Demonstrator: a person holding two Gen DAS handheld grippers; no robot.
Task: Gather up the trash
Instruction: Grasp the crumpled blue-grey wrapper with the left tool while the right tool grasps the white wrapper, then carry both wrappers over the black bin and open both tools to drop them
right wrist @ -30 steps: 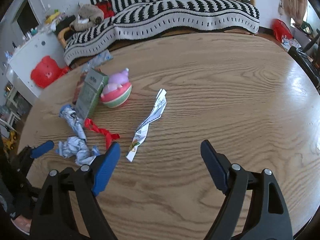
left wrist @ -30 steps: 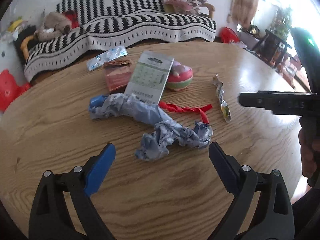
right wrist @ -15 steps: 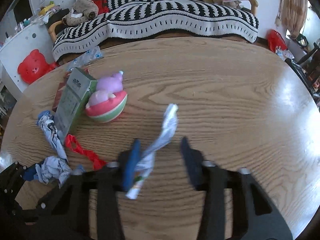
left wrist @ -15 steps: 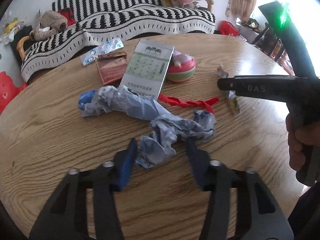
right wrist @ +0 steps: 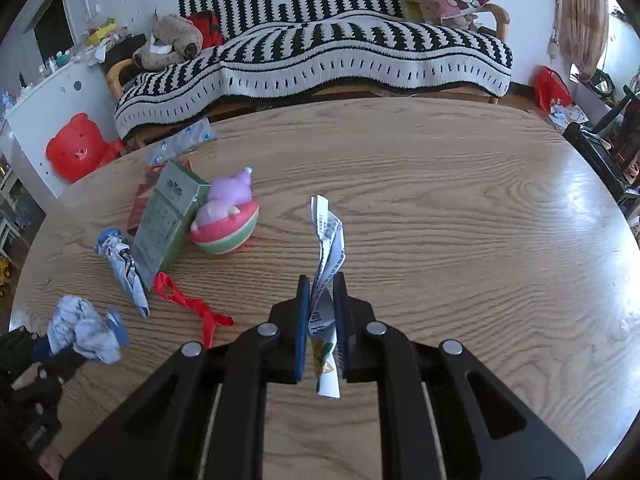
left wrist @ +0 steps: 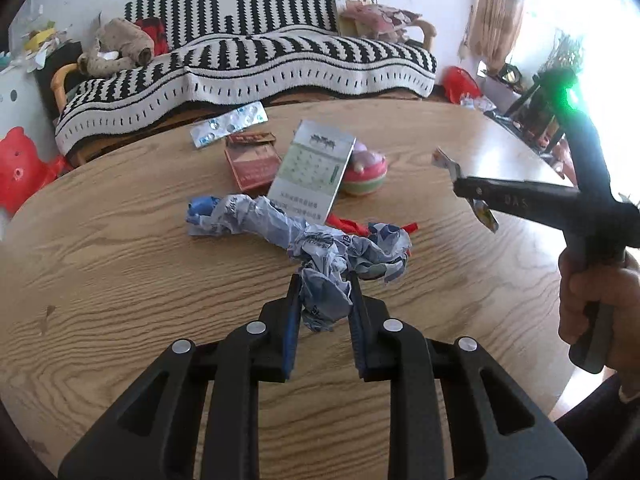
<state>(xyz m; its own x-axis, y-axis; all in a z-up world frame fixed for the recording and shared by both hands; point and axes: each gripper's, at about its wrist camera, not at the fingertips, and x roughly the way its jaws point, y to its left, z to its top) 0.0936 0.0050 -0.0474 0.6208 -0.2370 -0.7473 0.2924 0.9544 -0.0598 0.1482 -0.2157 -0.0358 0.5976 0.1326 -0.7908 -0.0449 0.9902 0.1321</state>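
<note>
Left tongs point(left wrist: 324, 300) closing on the near lobe of a crumpled blue-and-white paper wrapper point(left wrist: 320, 240); pads already press the wad on both sides. The rest of the wrapper trails away across the wooden table point(left wrist: 120, 280) toward a green-and-white carton point(left wrist: 312, 172), overlying part of a red ribbon scrap point(left wrist: 348, 224).

Right tongs point(right wrist: 322, 312) clamped together on a thin printed wrapper strip point(right wrist: 328, 240). Strip stands upright between the pads, upper end free above the table, lower end hanging out behind the pads.

Handling, judged: both pieces very light, soft, no breakage risk. The crumpled wrapper compresses under the pads, so the grip looks secure, but only one lobe is held; the long tail may drag and snag the ribbon or nudge the carton when lifted. The strip is flat and likely slick; a mid-length hold suits it, though it will flop.

Not trash by appearance: toy ball point(right wrist: 224, 232), blister pack point(left wrist: 228, 124), red packet point(left wrist: 252, 160).
</note>
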